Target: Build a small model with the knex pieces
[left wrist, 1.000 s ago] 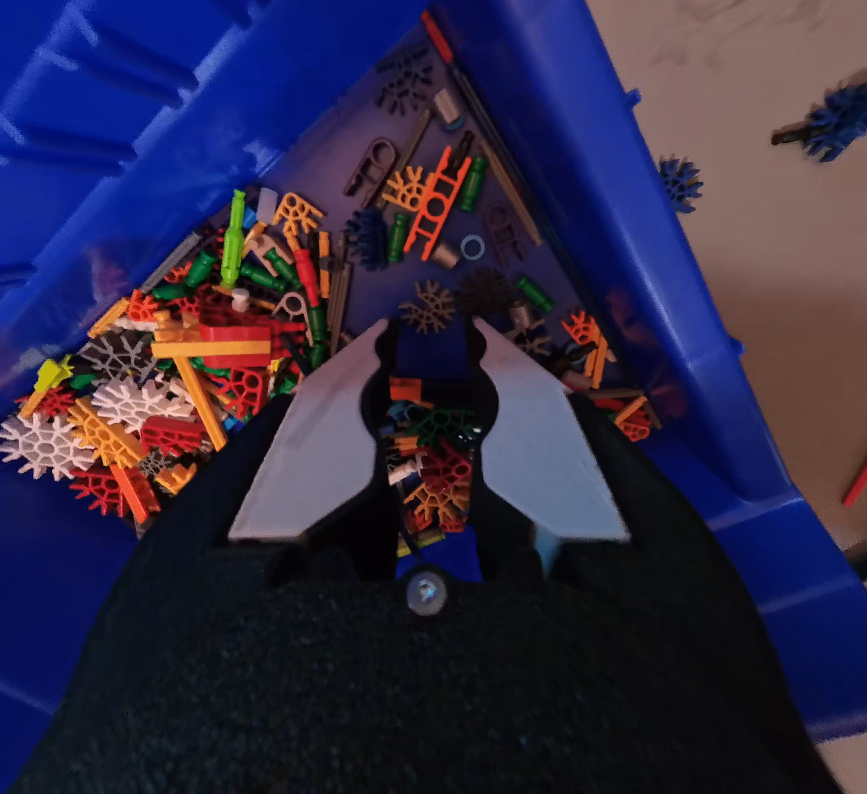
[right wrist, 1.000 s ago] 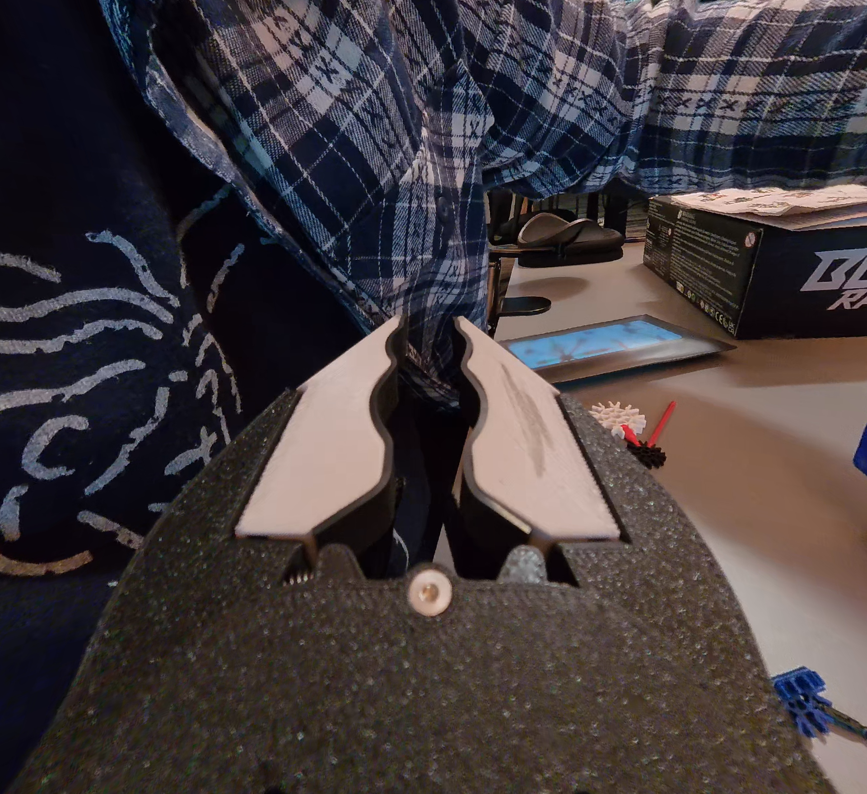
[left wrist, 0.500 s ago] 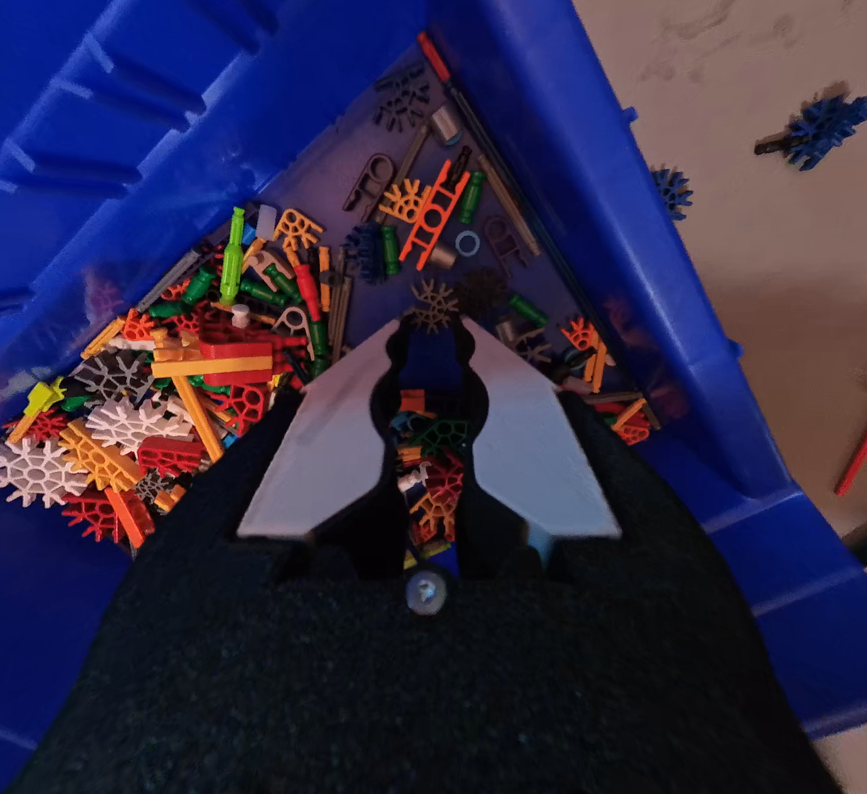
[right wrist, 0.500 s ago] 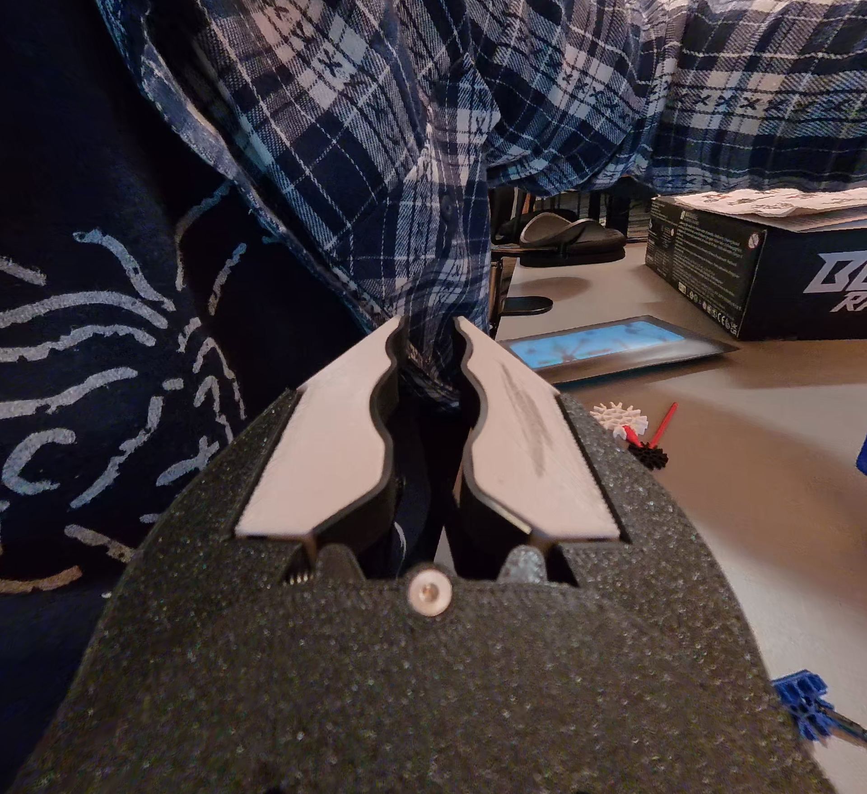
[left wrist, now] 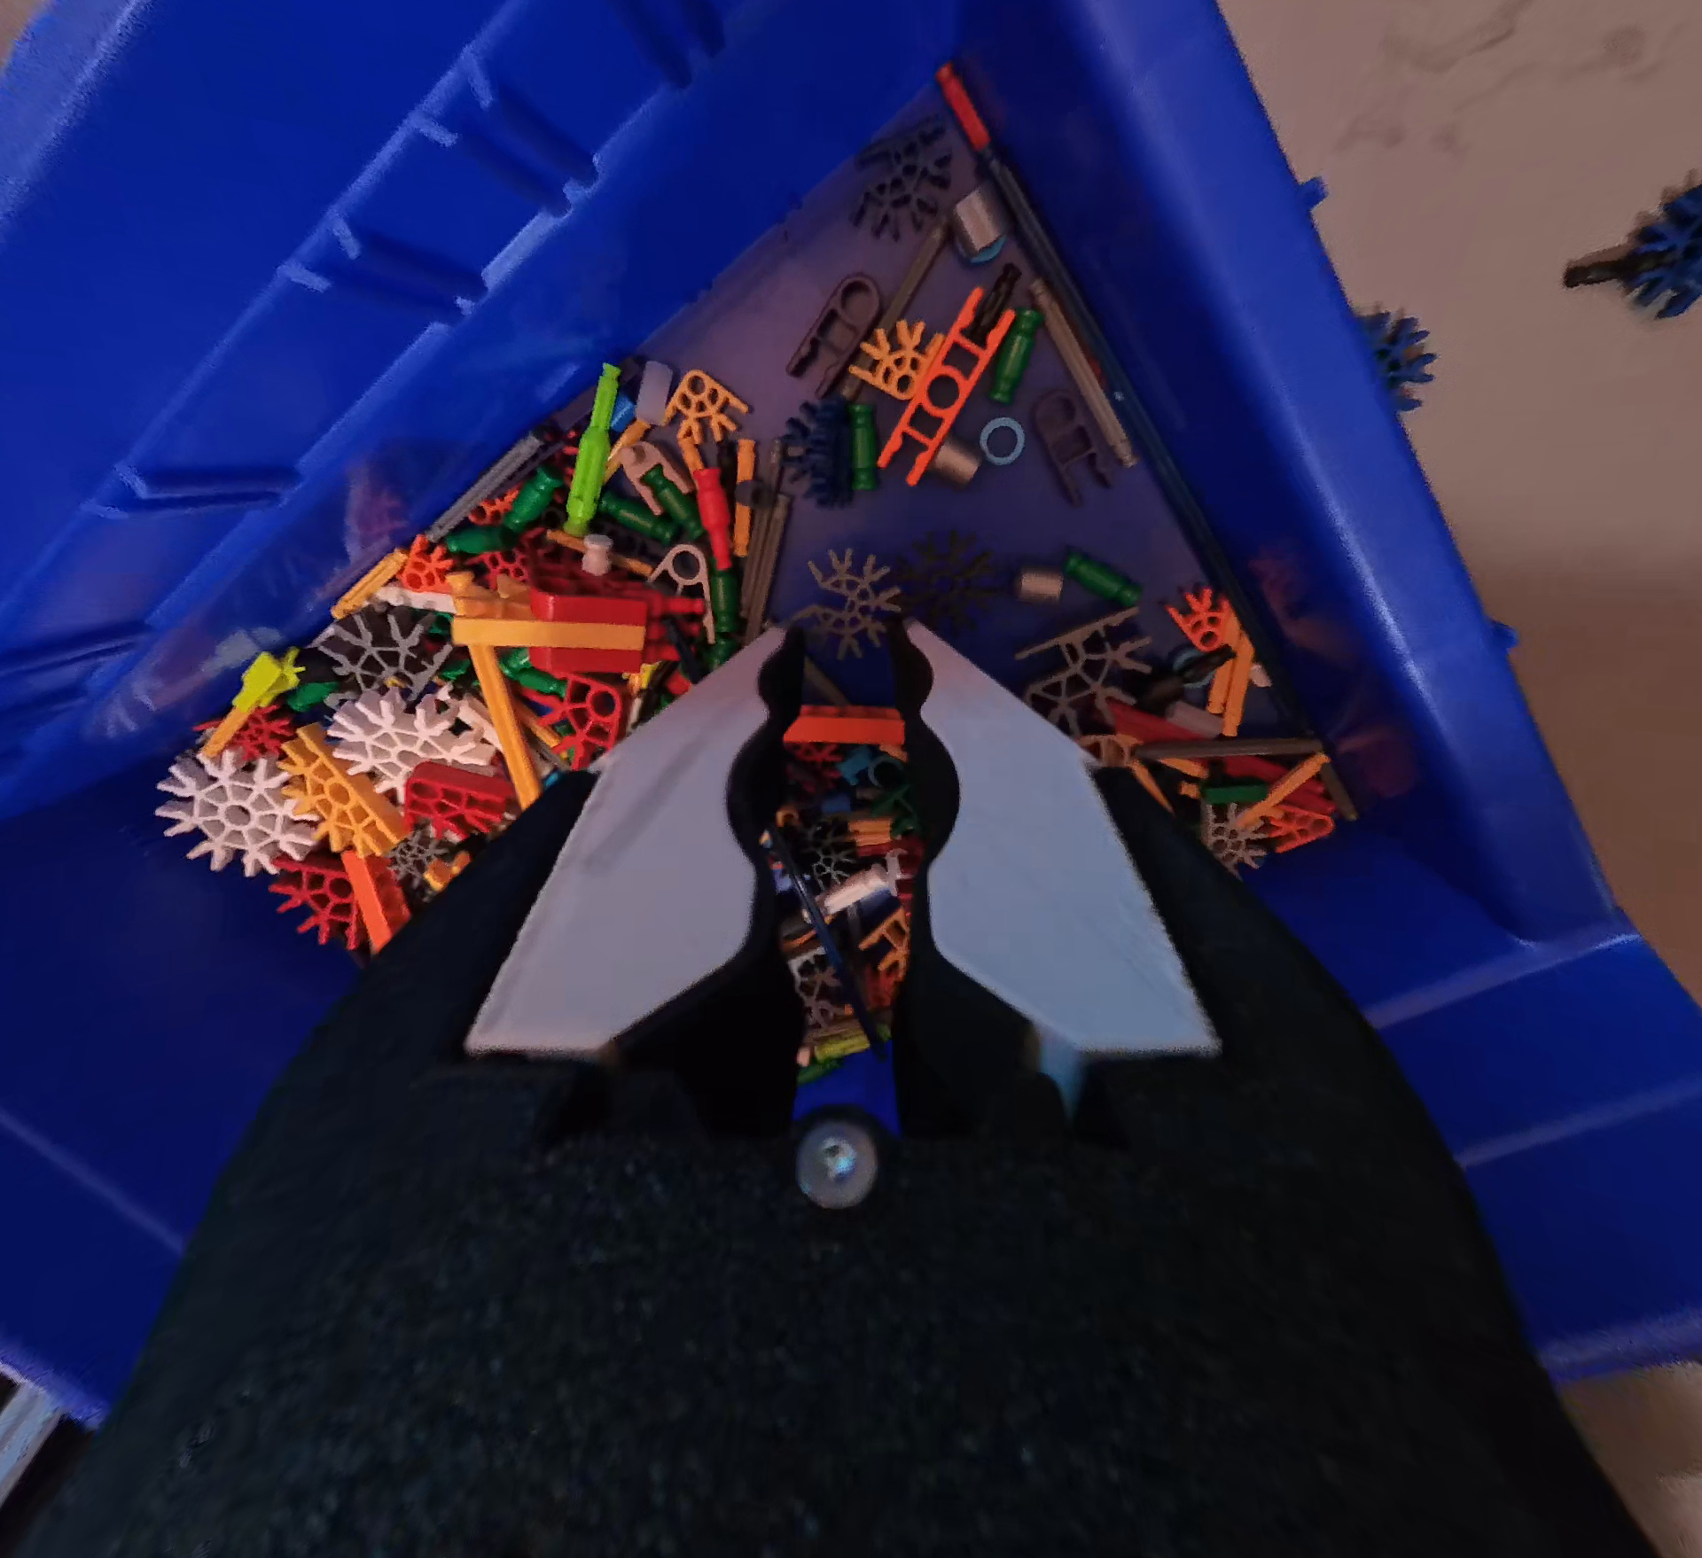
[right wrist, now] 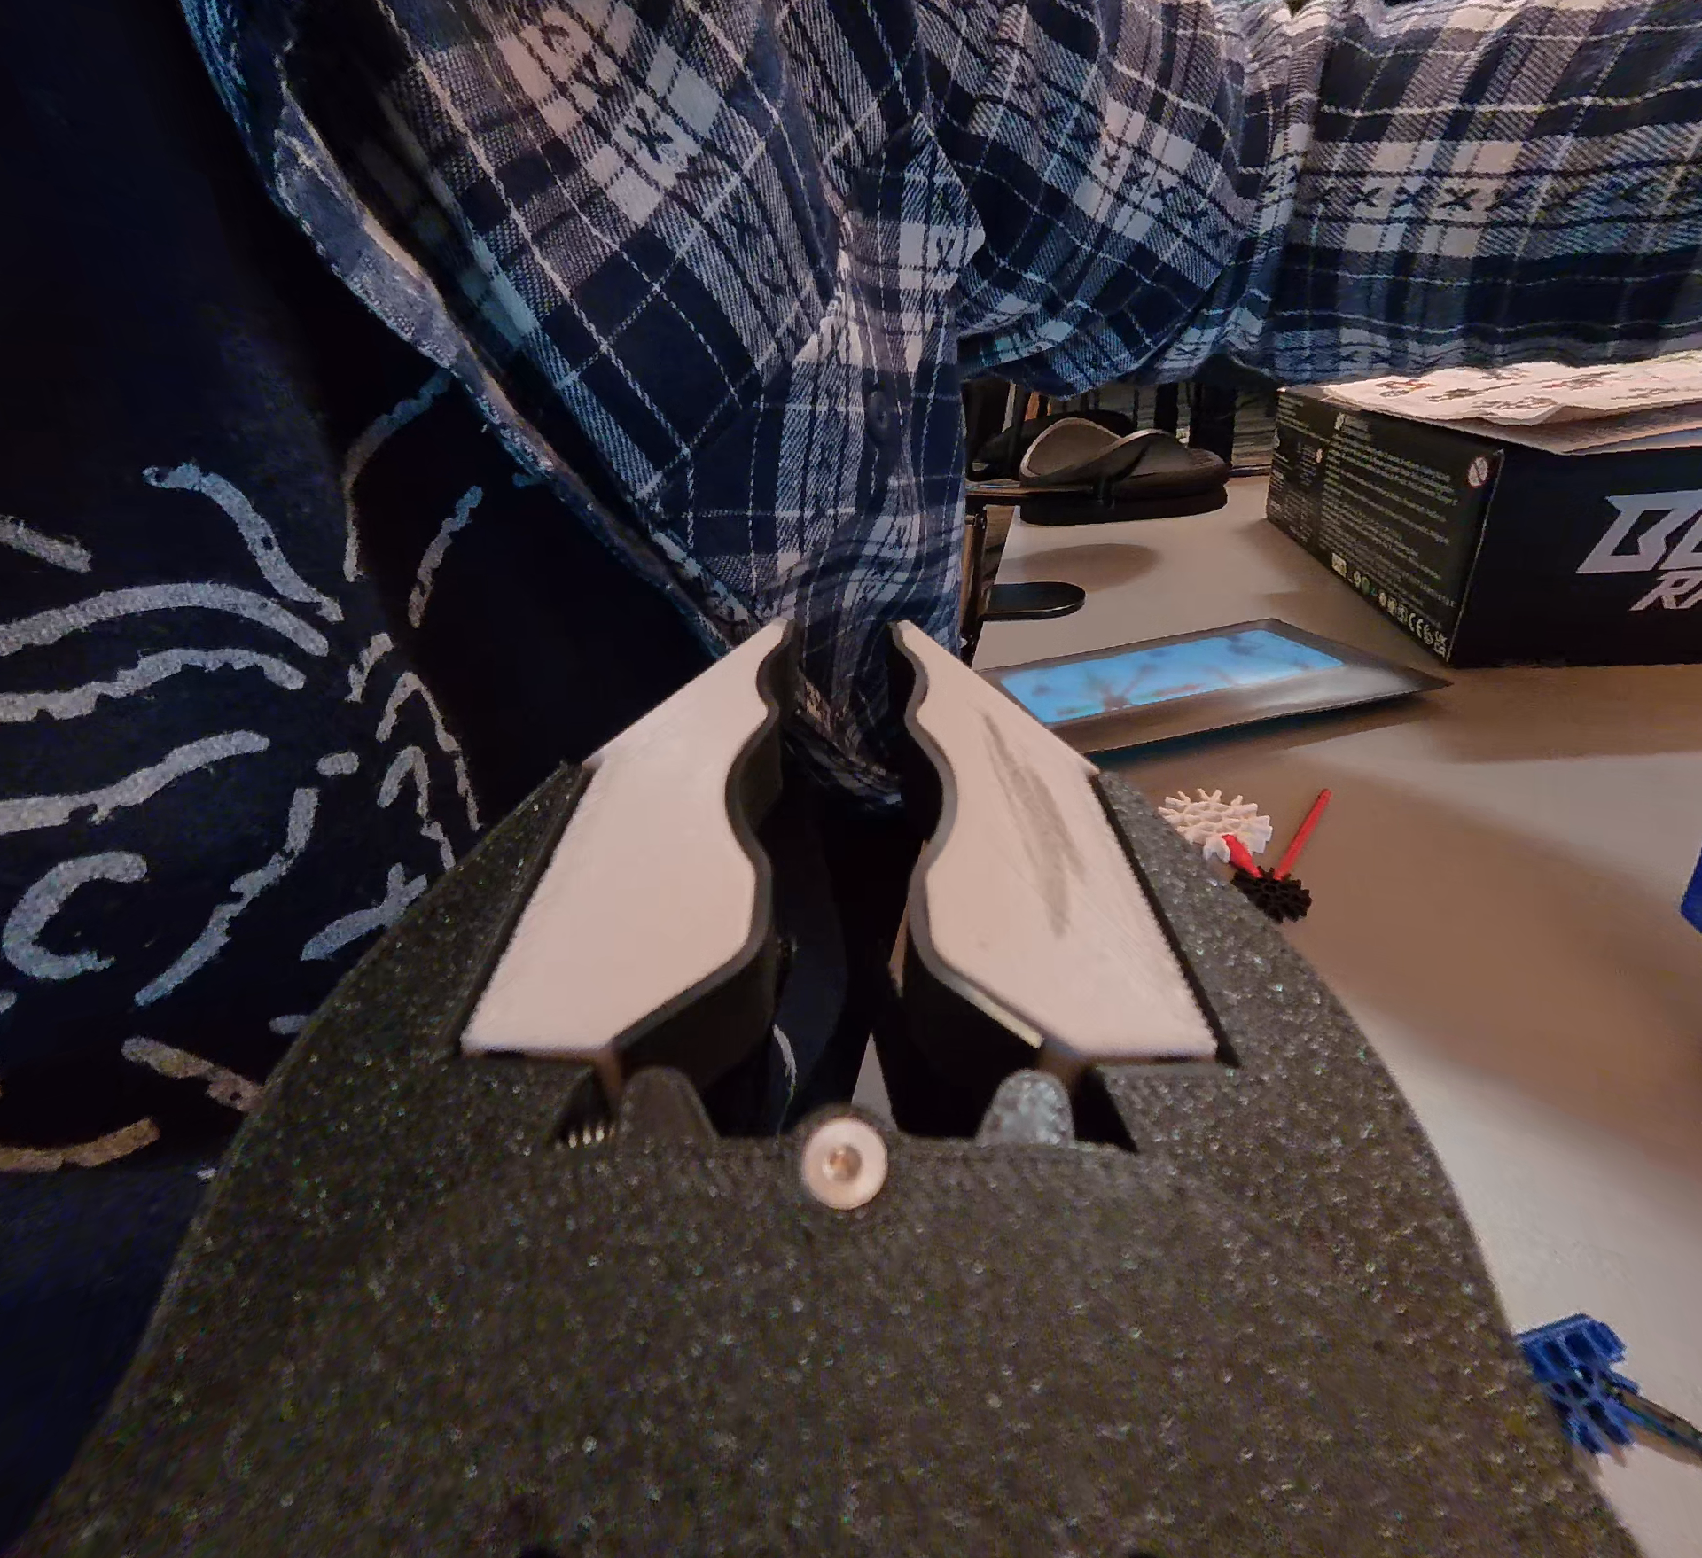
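My left gripper [left wrist: 847,648] hangs over a blue plastic bin [left wrist: 387,160] and points down into it. Its jaws stand a narrow gap apart with nothing between them. The bin floor holds a heap of small plastic construction pieces [left wrist: 516,667]: rods, snowflake-shaped connectors, red and orange bricks. A grey snowflake connector [left wrist: 852,598] lies just beyond the fingertips, and an orange piece [left wrist: 843,724] shows through the gap. My right gripper [right wrist: 843,639] is narrowly open and empty, pointing at a person's plaid shirt [right wrist: 737,179] close in front.
Blue connectors [left wrist: 1400,358] lie on the pale table right of the bin. In the right wrist view the table [right wrist: 1474,1007] bears a white connector [right wrist: 1211,814], a red rod [right wrist: 1306,834], a black connector [right wrist: 1276,892], a blue piece [right wrist: 1579,1389], a tablet [right wrist: 1197,676] and a black box [right wrist: 1492,529]. My right fingertips sit around 30 cm from my left ones.
My left gripper has drawn back from the bin floor, so more of the bin shows, and its jaws have narrowed. The right gripper has barely moved.
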`<state>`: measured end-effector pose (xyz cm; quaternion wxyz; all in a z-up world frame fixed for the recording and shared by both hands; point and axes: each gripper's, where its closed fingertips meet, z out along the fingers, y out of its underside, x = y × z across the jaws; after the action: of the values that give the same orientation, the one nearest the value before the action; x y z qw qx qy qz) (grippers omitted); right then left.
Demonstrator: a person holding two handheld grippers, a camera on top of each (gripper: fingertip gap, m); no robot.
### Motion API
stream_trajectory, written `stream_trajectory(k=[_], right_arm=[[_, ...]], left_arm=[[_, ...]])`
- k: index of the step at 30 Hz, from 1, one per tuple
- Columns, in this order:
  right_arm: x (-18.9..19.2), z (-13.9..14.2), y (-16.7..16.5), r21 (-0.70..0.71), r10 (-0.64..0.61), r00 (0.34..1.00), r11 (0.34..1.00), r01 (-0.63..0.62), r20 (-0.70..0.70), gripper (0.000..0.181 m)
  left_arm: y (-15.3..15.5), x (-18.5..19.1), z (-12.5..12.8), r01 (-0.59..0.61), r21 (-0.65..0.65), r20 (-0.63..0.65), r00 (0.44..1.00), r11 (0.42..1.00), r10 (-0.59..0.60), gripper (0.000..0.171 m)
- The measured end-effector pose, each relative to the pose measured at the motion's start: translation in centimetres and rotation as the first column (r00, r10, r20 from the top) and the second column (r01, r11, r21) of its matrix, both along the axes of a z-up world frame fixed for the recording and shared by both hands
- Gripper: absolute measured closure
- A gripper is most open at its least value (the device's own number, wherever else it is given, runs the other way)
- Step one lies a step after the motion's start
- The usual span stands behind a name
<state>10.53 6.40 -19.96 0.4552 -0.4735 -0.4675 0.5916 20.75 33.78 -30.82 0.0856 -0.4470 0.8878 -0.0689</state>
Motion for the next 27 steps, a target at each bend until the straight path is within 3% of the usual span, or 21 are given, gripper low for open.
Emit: stream_trajectory(k=[5,10,15,17,21,24,27], right_arm=[[0.0,0.0,-0.1,0.001,-0.001,1.000,1.000,0.001,0.000,0.163],[0.1,0.2,0.5,0.004,-0.042,0.999,0.999,0.042,-0.012,0.163],[1.0,0.4,4.5,-0.033,-0.287,0.958,0.958,0.286,-0.020,0.162],[1.7,-0.2,7.4,-0.050,-0.470,0.882,0.881,0.471,0.041,0.162],[4.7,-0.5,13.1,-0.185,-0.760,0.637,0.613,0.768,0.129,0.166],[6.9,-0.2,16.2,-0.266,-0.865,0.482,0.436,0.860,0.141,0.169],[7.3,0.2,18.2,-0.316,-0.894,0.423,0.363,0.876,0.146,0.165]], left_arm=[[-0.4,-0.2,-0.4,0.058,0.097,0.000,0.998,0.994,-0.058,0.154],[0.1,0.3,1.1,0.034,0.164,0.078,0.996,0.986,-0.047,0.154],[0.2,0.1,4.6,-0.034,0.203,0.208,0.978,0.979,-0.009,0.154],[0.3,-0.2,6.1,-0.062,0.228,0.265,0.964,0.972,0.000,0.154],[0.4,-1.2,8.7,-0.118,0.258,0.366,0.930,0.959,0.016,0.154],[0.1,-2.1,10.5,-0.151,0.259,0.432,0.901,0.954,0.025,0.154],[-0.7,-3.1,12.5,-0.180,0.269,0.505,0.863,0.946,0.021,0.154]])
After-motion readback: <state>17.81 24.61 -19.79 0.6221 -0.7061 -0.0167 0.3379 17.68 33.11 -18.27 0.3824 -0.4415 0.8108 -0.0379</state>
